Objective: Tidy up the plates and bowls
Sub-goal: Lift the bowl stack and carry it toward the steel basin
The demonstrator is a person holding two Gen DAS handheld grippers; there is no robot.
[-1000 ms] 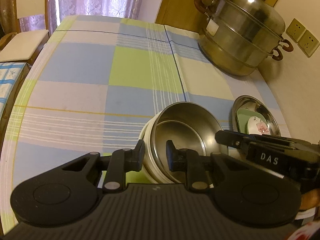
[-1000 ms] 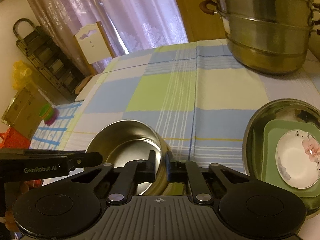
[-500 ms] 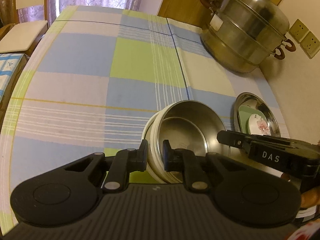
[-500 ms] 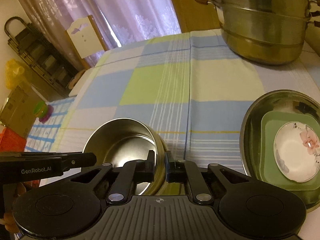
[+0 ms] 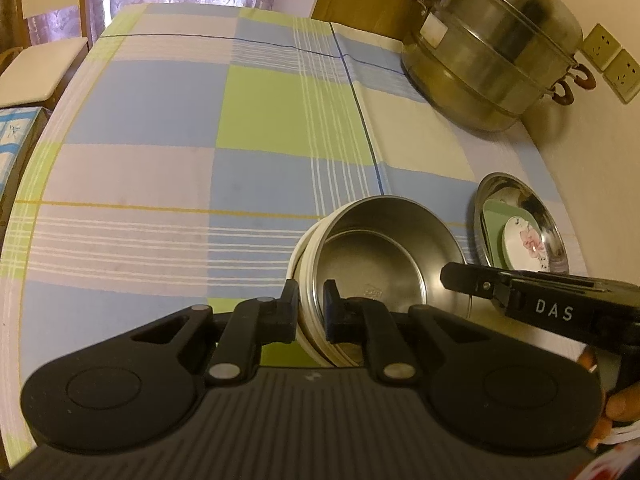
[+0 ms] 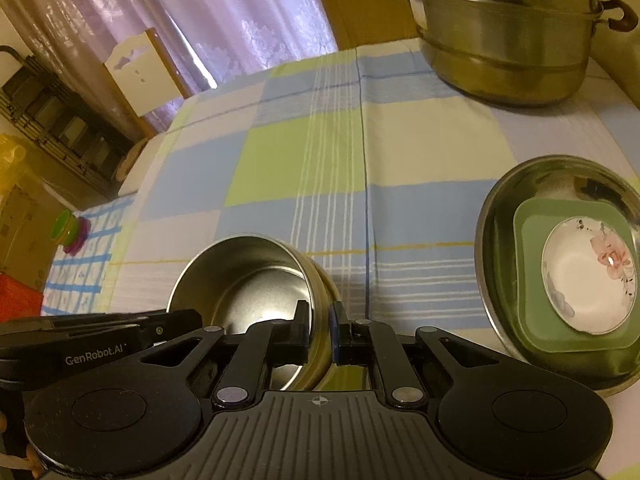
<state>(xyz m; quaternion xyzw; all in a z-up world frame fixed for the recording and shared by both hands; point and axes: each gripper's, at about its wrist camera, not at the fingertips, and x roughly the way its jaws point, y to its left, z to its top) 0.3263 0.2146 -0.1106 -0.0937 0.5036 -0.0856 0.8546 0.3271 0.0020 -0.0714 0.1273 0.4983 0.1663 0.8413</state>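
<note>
Here, two black grippers hold the same stack of bowls from two sides. The stack sits on a table with a checked tablecloth (image 5: 192, 128) in blue, green and white squares. A shiny steel bowl (image 5: 380, 248) sits inside a cream bowl (image 5: 298, 256), and only the cream rim peeks out around it. The left gripper (image 5: 311, 310) has just been closing, and now its two fingers pinch the near rim of the stack, one finger outside on the cream bowl and one inside the steel bowl. The right gripper (image 6: 319, 330) is also squeezed tight on the rim of the stack, one finger inside the steel bowl (image 6: 248, 276) and one outside. In the left view the right gripper reaches in from the right side, with the letters DAS on it. In the right view the left gripper (image 6: 176, 322) comes in from the left side, with a white name printed on it. Near the stack, to its right, is a wide steel basin (image 6: 504, 232). A green square plate (image 6: 528, 280) lies in the basin, and a small white dish with a pink flower (image 6: 588, 276) lies on the green plate. At the far end of the table stands a big steel steamer pot (image 5: 492, 52) with brown handles. Purple curtains (image 6: 224, 20) hang behind the table.
</note>
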